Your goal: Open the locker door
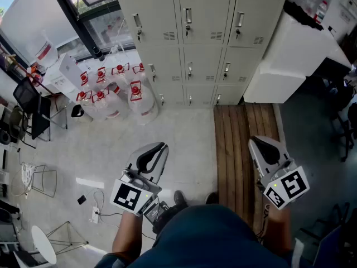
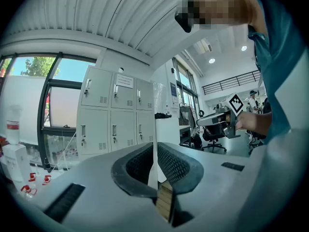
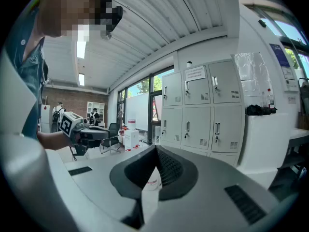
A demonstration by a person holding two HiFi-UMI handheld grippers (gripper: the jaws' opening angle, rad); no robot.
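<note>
The head camera looks steeply down onto the left gripper (image 1: 156, 151), the right gripper (image 1: 259, 145) and the floor (image 1: 111, 149), with the lockers (image 1: 189, 43) well ahead. Each gripper camera rides low behind its own jaws, facing roughly level toward those same lockers, which all three views share.

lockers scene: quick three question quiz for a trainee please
1. True or false: one door of the lockers stands open.
2. In the head view, what stands just left of the lockers? A) jugs with red tops B) a ladder C) tyres
3. Fill in: the left gripper has its jaws ____, with nothing between them.
Key: 1 false; 2 A; 3 shut.
</note>
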